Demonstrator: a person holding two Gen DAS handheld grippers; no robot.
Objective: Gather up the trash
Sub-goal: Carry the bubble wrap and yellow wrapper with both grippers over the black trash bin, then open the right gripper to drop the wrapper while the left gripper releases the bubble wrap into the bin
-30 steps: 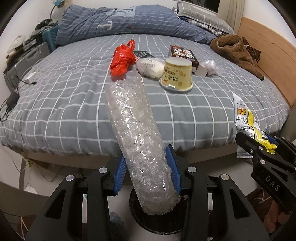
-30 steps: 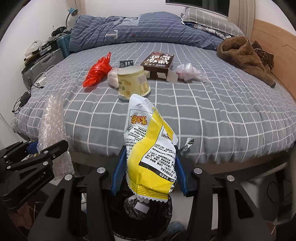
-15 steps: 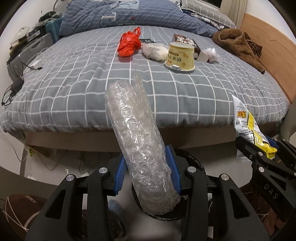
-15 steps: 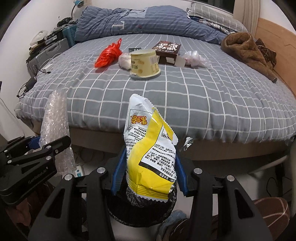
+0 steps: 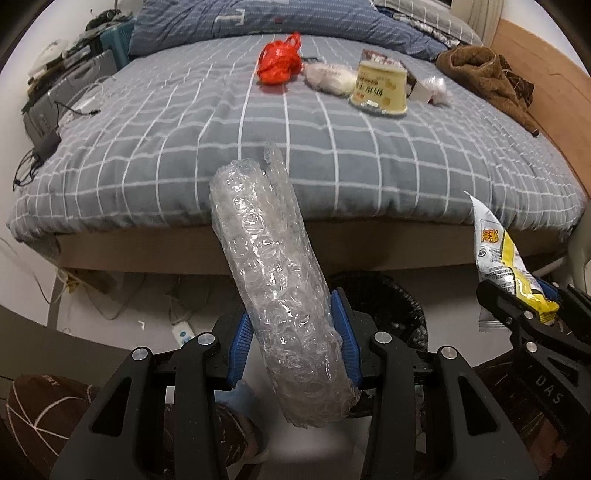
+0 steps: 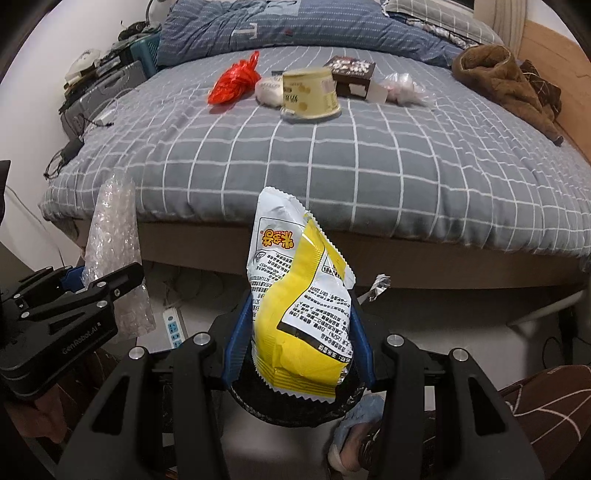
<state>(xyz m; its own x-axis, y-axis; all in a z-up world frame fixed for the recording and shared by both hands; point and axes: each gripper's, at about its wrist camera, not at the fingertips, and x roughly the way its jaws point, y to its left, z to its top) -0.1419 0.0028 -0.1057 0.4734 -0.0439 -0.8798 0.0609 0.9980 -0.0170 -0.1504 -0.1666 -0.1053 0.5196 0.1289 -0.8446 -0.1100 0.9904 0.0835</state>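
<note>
Trash is partly gathered: our left tool (image 5: 291,332) pinches a bubble-wrap roll (image 5: 273,288), our right tool (image 6: 299,332) a snack bag (image 6: 299,302), both above the bin (image 5: 388,299). Red bag (image 5: 279,62), cup (image 5: 380,90) and box (image 6: 351,75) remain on the bed (image 5: 295,147).

You are in a home bedroom: a wide bed (image 5: 295,140) with a grey checked cover fills the frame's middle, and a rumpled blue duvet (image 5: 258,18) lies along the top. A brown garment (image 5: 487,77) sits upper right, with cables and a power strip (image 6: 173,326) below the bed's left edge.
</note>
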